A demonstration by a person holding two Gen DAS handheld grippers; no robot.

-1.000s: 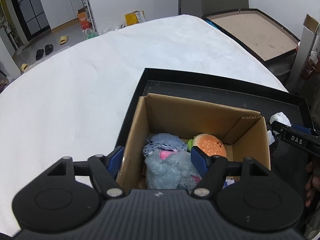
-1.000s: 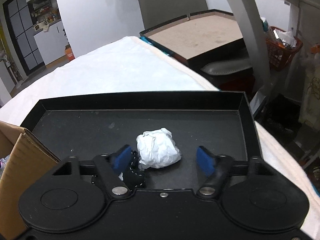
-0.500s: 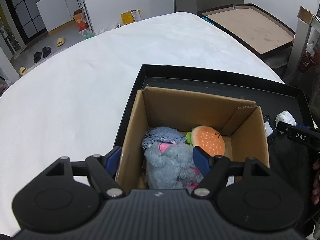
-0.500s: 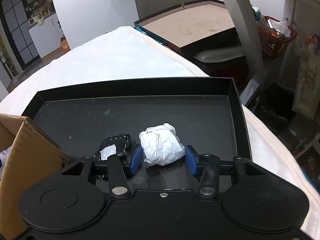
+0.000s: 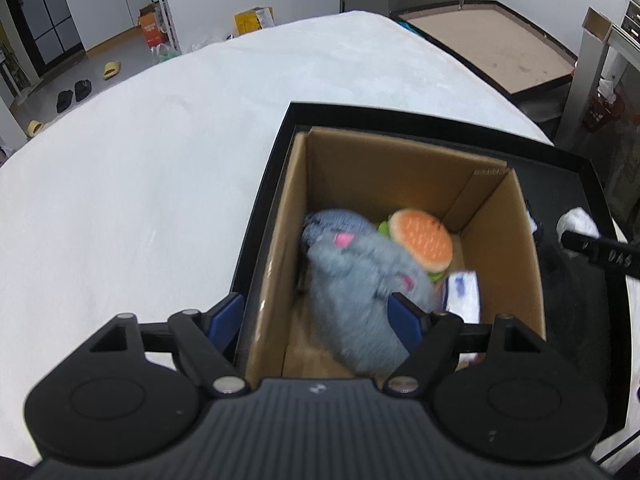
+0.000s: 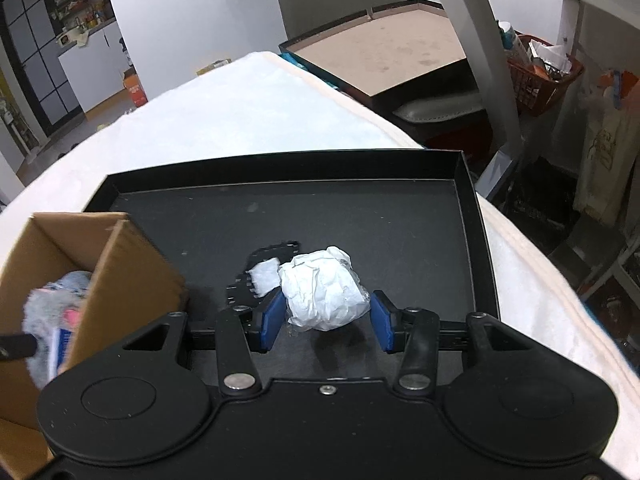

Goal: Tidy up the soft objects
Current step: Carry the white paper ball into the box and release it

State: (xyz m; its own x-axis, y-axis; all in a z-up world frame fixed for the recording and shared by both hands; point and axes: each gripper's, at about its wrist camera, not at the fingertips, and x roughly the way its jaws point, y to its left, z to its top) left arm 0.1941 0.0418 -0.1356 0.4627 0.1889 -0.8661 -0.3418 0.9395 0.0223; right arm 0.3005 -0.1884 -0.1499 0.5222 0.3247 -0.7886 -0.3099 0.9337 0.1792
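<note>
In the left wrist view a cardboard box (image 5: 500,216) stands in a black tray (image 5: 568,168). It holds a grey plush toy (image 5: 360,280), a burger plush (image 5: 420,236) and a white-and-blue packet (image 5: 464,292). My left gripper (image 5: 316,316) is open above the box's near left wall, empty. In the right wrist view my right gripper (image 6: 326,320) has its jaws around a crumpled white paper ball (image 6: 324,292), which looks lifted off the tray (image 6: 400,220). A black-and-white item (image 6: 260,272) lies just left of the ball.
The tray sits on a white padded surface (image 5: 160,180). A brown board with a black frame (image 6: 380,48) lies beyond the far edge. A red basket (image 6: 540,72) and shelving stand at the right. The box (image 6: 120,272) is left of my right gripper.
My right gripper closed around the paper ball and raised it. My left gripper rose and drew back, and the grey plush shifted inside the box.
</note>
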